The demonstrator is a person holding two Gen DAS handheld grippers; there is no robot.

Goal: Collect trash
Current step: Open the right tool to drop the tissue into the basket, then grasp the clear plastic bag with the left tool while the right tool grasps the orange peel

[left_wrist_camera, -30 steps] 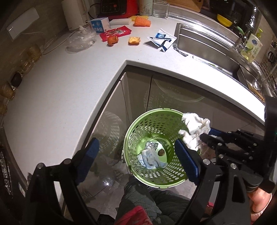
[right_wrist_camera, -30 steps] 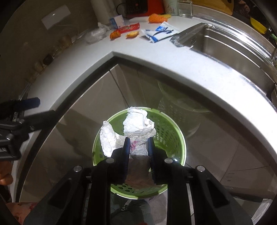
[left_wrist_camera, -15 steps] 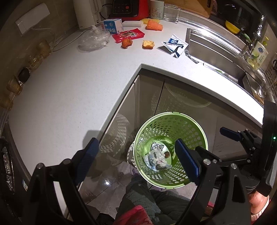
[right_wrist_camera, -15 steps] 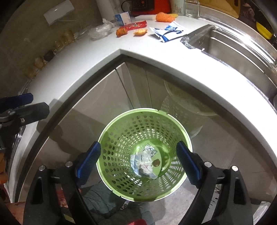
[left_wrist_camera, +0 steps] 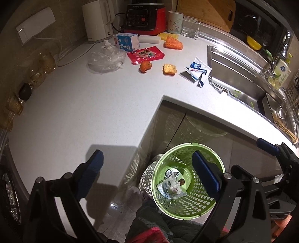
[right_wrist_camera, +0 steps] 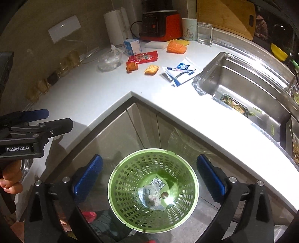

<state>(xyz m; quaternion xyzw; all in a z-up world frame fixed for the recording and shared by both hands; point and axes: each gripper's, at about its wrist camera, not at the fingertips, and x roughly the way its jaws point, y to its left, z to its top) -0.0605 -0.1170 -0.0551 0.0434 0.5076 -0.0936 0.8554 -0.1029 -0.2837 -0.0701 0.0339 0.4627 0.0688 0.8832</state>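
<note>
A green perforated basket (left_wrist_camera: 186, 209) (right_wrist_camera: 127, 187) stands on the floor below the counter corner. In it lie crumpled white paper (left_wrist_camera: 173, 187) (right_wrist_camera: 151, 196) and a bit of foil (right_wrist_camera: 158, 182). My right gripper (right_wrist_camera: 149, 159) hangs above the basket, jaws opening, nothing between them. My left gripper (left_wrist_camera: 146, 157) hovers over the counter edge beside the basket, jaws opening too and empty. On the counter lie a red wrapper (left_wrist_camera: 145, 55) (right_wrist_camera: 143, 57), two orange peel pieces (left_wrist_camera: 145, 66) (left_wrist_camera: 169, 69), a blue-white wrapper (left_wrist_camera: 197, 72) (right_wrist_camera: 180, 72) and a clear plastic bag (left_wrist_camera: 106, 59).
A milk carton (left_wrist_camera: 127, 42), white kettle (left_wrist_camera: 96, 20), red appliance (left_wrist_camera: 145, 16), cup (left_wrist_camera: 174, 21), glass mug (left_wrist_camera: 190, 28) and orange sponge (left_wrist_camera: 172, 44) line the back of the counter. The steel sink (right_wrist_camera: 243, 80) at right holds a food tray (right_wrist_camera: 235, 106). Jars (left_wrist_camera: 43, 63) stand at left.
My right gripper opened and the white crumpled tissue it held fell into the basket. Both grippers rose, and the left one shifted toward the counter.
</note>
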